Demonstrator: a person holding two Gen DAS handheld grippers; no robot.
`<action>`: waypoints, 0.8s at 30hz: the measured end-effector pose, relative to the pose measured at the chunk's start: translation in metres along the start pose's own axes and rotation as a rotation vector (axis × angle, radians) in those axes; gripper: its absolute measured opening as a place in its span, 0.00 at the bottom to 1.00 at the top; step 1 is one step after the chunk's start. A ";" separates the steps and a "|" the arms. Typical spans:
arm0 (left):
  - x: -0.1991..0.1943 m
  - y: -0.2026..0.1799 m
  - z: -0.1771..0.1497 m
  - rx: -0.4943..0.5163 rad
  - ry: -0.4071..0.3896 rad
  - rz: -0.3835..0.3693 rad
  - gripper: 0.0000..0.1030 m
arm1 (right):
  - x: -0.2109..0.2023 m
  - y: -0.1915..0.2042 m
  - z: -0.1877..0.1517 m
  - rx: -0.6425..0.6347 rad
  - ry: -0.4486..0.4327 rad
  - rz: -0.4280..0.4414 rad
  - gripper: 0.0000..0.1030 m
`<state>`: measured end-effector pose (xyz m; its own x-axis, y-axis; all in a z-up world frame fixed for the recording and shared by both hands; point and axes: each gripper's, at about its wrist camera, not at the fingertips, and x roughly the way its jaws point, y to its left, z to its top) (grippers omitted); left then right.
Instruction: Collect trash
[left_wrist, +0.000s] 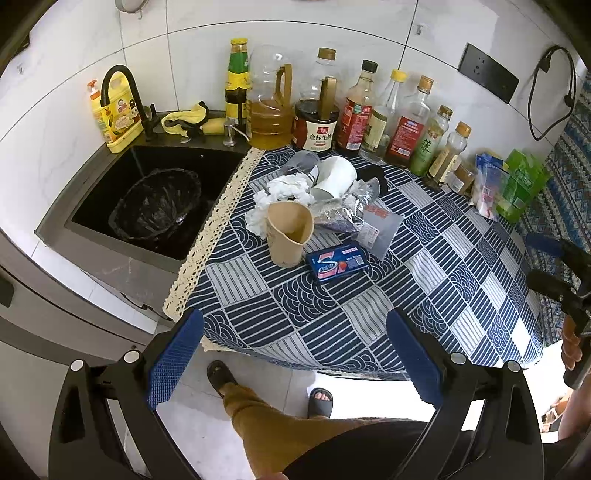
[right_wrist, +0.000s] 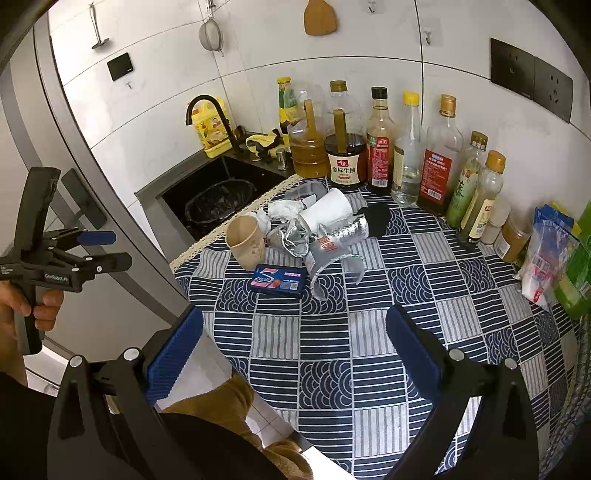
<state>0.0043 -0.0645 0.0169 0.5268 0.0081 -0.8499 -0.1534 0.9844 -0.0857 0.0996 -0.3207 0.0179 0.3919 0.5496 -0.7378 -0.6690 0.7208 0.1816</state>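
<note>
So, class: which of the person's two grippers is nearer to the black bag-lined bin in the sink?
Left. The left gripper hangs open at the counter's front edge beside the sink holding the bin; the right gripper, also open, sits further right, over the cloth.

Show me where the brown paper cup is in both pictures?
Left wrist view: the brown paper cup stands centre, left of the blue box.
Right wrist view: the cup stands left of centre, behind that box.
Shared landmark: the black faucet.
</note>
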 end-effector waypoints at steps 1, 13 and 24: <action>0.000 -0.001 -0.001 -0.003 0.002 0.002 0.93 | 0.001 -0.001 0.000 0.000 0.005 0.005 0.95; 0.011 -0.005 -0.002 -0.017 0.035 0.003 0.93 | 0.021 -0.012 0.012 -0.008 0.055 -0.004 0.95; 0.083 0.026 0.031 -0.044 0.106 -0.057 0.93 | 0.076 -0.039 0.053 0.001 0.156 -0.062 0.95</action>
<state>0.0696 -0.0334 -0.0398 0.4447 -0.0682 -0.8931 -0.1640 0.9740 -0.1560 0.1889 -0.2850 -0.0113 0.3295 0.4317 -0.8396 -0.6456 0.7520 0.1333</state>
